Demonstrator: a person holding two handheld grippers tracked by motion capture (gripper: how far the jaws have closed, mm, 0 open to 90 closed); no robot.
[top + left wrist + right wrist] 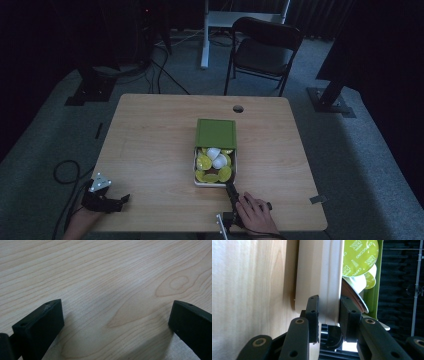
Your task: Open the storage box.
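Wooden table (150, 150) carries a white drawer-style box (216, 170) near its middle, slid partly out of a green sleeve (216, 132) and filled with lime-green coffee capsules (204, 162). Risk: the grip sits on one thin wall only, so a sharp pull may tilt the box, slip the pads, or spill capsules. The right gripper (329, 312) clamps the box's near wall, one jaw outside, one inside. The left gripper (116, 322) rests well apart at the table's near-left corner, jaws spread, holding nothing.
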